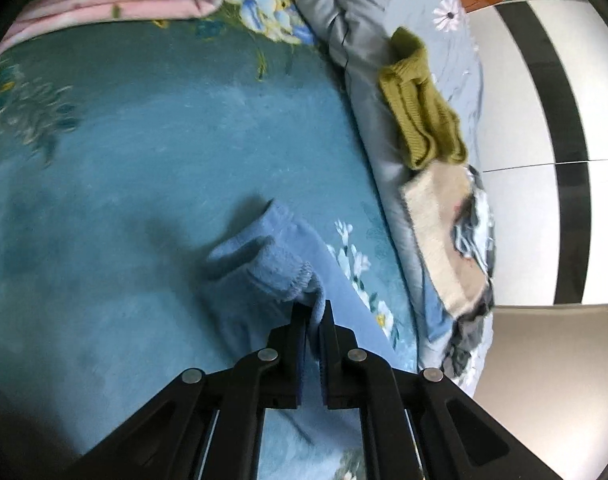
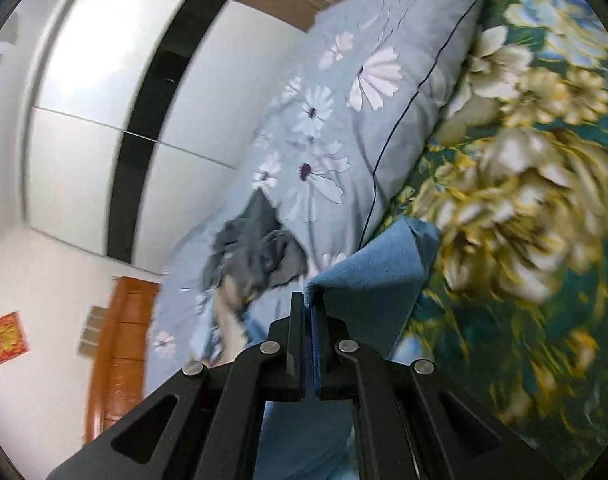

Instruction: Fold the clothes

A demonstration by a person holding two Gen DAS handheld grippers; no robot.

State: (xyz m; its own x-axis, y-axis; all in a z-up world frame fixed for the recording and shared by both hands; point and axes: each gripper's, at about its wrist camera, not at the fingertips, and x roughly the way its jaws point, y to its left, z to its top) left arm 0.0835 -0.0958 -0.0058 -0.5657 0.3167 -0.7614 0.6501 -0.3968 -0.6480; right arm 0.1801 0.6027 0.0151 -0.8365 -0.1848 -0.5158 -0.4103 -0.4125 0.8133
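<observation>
Left wrist view: the left gripper (image 1: 312, 312) is pinching one blue fleece garment (image 1: 264, 264), lying over the teal blanket (image 1: 144, 160); one olive sweater (image 1: 419, 108) and one cream garment (image 1: 443, 232) are sitting on the grey quilt (image 1: 359, 20).
Right wrist view: the right gripper (image 2: 311, 304) is clamping the same garment's (image 2: 375, 280) edge beside one floral pillow (image 2: 343, 120)
</observation>
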